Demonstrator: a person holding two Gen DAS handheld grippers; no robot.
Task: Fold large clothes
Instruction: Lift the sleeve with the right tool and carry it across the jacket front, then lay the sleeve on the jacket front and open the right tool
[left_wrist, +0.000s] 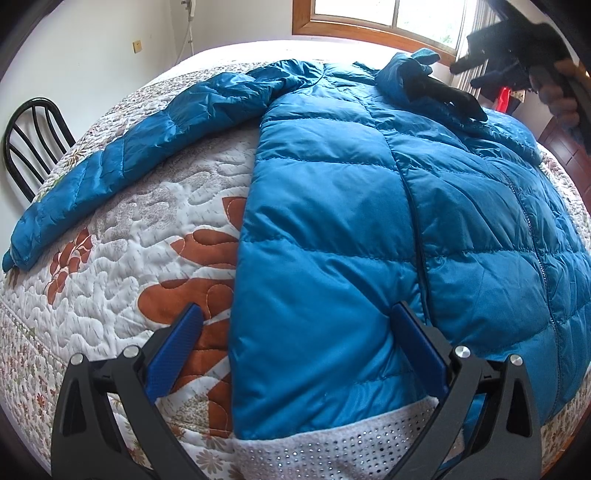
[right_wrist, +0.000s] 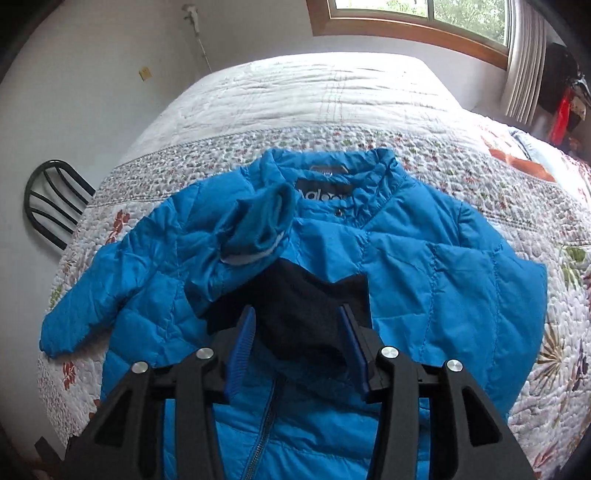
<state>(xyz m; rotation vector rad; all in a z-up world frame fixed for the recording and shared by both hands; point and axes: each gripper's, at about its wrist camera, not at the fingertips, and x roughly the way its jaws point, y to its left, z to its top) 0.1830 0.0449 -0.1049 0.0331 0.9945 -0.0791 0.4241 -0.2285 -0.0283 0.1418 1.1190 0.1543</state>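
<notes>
While the blue puffer jacket (left_wrist: 332, 229) lies front-up on the quilted bed (left_wrist: 122, 236), your left claw (left_wrist: 299, 314) stands wide apart over its lower hem, one blue pad over the quilt, the other over the jacket, gripping nothing. One sleeve (left_wrist: 122, 147) stretches out across the quilt. Your right claw (right_wrist: 297, 314) hovers partly apart near the collar (right_wrist: 332, 166), with a dark fabric piece (right_wrist: 299, 295) showing between its pads, which do not press it.
</notes>
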